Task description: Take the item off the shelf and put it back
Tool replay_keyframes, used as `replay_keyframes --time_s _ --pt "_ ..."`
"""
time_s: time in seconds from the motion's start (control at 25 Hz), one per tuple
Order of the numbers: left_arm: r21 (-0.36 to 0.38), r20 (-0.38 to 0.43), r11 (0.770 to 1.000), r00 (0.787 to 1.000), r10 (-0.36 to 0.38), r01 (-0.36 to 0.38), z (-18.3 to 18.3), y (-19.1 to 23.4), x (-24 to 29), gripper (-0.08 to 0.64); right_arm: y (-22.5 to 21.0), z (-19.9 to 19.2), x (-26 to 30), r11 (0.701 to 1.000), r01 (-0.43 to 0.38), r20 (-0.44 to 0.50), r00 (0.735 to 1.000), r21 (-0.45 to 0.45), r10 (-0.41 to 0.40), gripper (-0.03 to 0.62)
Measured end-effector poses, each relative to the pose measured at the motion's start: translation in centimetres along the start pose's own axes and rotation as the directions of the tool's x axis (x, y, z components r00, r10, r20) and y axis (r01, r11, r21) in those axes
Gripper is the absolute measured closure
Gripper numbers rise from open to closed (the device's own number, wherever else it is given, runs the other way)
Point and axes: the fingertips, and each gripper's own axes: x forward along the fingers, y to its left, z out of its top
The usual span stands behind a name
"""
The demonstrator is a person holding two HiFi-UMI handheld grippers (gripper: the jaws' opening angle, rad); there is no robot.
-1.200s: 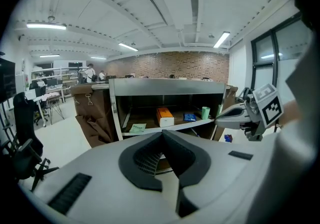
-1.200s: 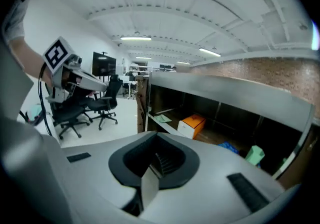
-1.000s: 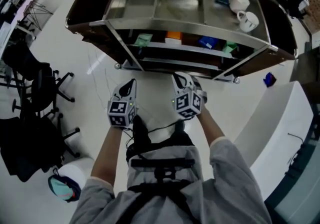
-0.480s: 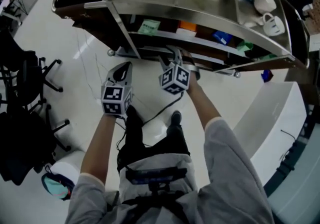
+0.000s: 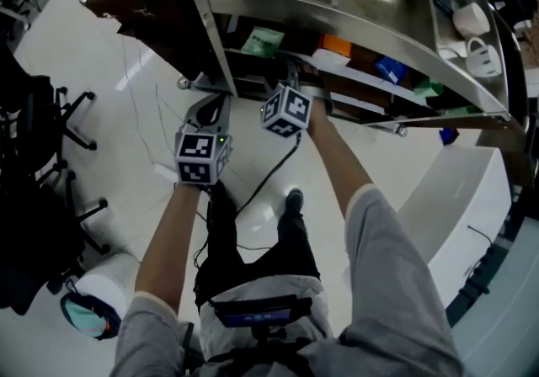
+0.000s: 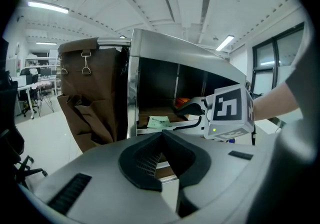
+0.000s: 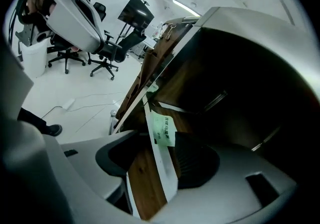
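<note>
Right gripper view: green packet (image 7: 162, 130) lies flat just ahead, long side pointing away. My right tongs (image 7: 160, 154) just spread wide, gripping nothing; left tongs (image 6: 161, 137) pressed together.

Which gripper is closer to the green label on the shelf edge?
Right. The right gripper is at the shelf edge, its jaws just opened, gripping nothing, the green label straight ahead. The left gripper, shut, hangs back beside the shelf's corner post.
</note>
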Motion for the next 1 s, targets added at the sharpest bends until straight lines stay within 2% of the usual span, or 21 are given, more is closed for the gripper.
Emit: replay_keyframes --time_s 0.4,0.64,0.8,1.0 --pt "0.005 0.009 1.000 1.000 0.007 -0.007 0.2 2.3 2.9 0.555 0.2 0.1 5.1 0.998 -0.050 -0.039 0.998 -0.035 0.048 0.362" --pt "-0.004 0.006 1.000 1.000 0.008 -0.008 0.1 2.8 3.9 0.555 0.0 0.0 6.6 0.998 -0.048 -0.048 0.998 -0.033 0.046 0.366" --pt "-0.008 0.010 1.000 1.000 0.007 -0.006 0.2 2.7 4.1 0.555 -0.3 0.1 6.9 0.998 -0.069 -0.049 0.996 -0.001 0.069 0.474" --pt "-0.013 0.000 1.000 1.000 0.007 -0.007 -0.2 2.7 4.2 0.555 0.1 -0.3 7.2 0.992 -0.126 -0.044 0.991 0.024 0.127 0.522"
